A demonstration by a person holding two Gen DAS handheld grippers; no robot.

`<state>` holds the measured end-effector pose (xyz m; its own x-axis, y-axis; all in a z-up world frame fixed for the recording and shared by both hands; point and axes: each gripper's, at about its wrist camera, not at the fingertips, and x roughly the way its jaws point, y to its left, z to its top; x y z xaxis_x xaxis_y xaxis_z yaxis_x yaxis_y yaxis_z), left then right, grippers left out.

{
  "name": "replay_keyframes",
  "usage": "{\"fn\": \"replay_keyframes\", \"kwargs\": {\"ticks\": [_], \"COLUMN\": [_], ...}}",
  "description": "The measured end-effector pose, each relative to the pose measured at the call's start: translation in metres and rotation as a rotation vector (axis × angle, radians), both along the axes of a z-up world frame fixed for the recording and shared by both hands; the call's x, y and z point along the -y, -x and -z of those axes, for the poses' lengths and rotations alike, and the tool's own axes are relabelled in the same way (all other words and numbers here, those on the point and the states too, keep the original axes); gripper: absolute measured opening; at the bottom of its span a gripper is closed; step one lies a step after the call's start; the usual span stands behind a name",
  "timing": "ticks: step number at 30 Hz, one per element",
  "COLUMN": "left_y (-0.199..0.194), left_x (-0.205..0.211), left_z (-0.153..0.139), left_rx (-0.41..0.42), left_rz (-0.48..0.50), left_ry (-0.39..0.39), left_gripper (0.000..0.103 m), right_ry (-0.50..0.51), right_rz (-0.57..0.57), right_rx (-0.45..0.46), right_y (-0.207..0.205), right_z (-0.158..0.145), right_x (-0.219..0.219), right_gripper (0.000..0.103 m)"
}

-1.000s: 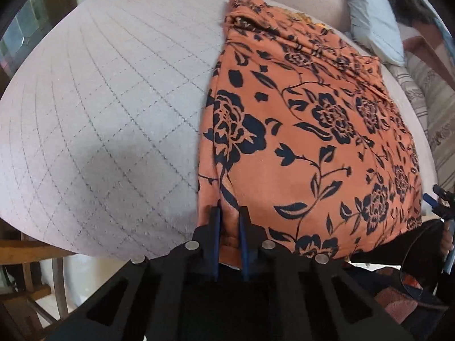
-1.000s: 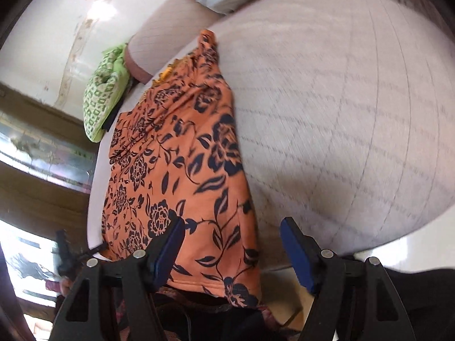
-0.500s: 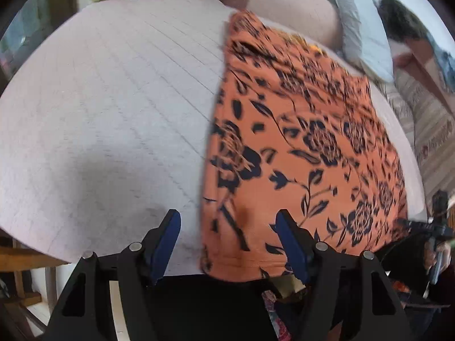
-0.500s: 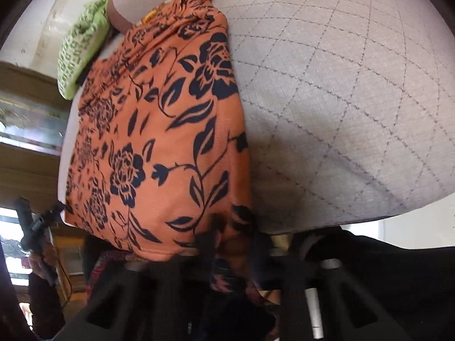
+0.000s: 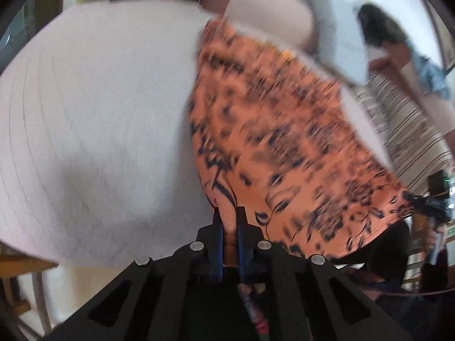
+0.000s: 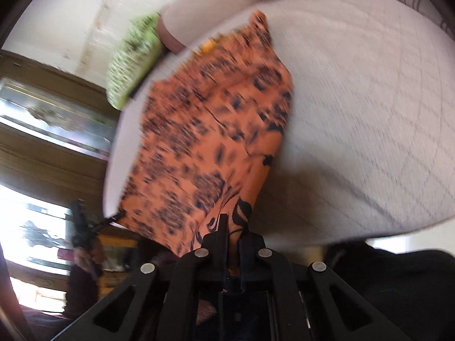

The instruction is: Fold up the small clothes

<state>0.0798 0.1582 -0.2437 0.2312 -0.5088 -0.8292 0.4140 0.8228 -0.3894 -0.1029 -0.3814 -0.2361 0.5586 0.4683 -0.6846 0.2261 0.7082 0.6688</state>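
Orange flowered garment (image 5: 284, 142) lies lengthwise on the quilted bed (image 5: 99, 128), already narrowed to a long strip. Left gripper (image 5: 227, 218) has just closed, pinching one near corner of the hem; right gripper (image 6: 231, 227) is clamped tight on the other near corner. Judged: lengthwise fold done; folding the near end toward the far end remains.

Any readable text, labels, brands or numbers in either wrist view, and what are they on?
None can be read in either view.
The orange floral garment carries only a dark flower print, with no lettering visible.
The green patterned cushion shows a blurred pattern, not words.
A small green glow at the far right edge is too small and blurred to read.
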Motion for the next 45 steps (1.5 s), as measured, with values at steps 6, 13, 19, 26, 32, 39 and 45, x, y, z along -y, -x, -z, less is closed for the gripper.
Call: {"fn": "replay_keyframes", "kwargs": {"ticks": [6,13,19,26,32,39,45], "left_y": [-0.063,-0.186,-0.288,-0.342,-0.335,-0.292,-0.22], "left_x": [0.004,0.04,0.099,0.129,0.092,0.066,0.11], "left_z": [-0.07,-0.089,-0.044,0.024,0.012,-0.033,-0.015], "left_rx": [0.07,0.064,-0.016,-0.112,-0.049,0.122,0.126], "left_rz": [-0.037,-0.124,-0.194,-0.267,-0.311,-0.363,-0.176], "left_ry": [0.168,0.189,0.107,-0.019,0.178,0.229,0.129], "left_gripper": [0.008,0.008,0.008,0.01,0.03,0.072,0.072], "right_ry": [-0.061,-0.102,-0.12,-0.237,-0.367,-0.318,-0.228], "right_rz": [0.054,0.227,0.326,0.414,0.407,0.363,0.383], "right_rx": [0.195,0.312,0.233,0.062,0.082,0.188,0.14], "right_y": [-0.034,-0.131,-0.232,-0.32,-0.326,-0.307,-0.317], "right_z": [-0.061,-0.095,-0.067,0.026,0.068,0.034,0.015], "right_x": [0.028,0.089,0.142,0.186,0.206,0.207,0.185], "right_gripper": [0.005,0.005,0.005,0.008,0.008,0.01,0.072]}}
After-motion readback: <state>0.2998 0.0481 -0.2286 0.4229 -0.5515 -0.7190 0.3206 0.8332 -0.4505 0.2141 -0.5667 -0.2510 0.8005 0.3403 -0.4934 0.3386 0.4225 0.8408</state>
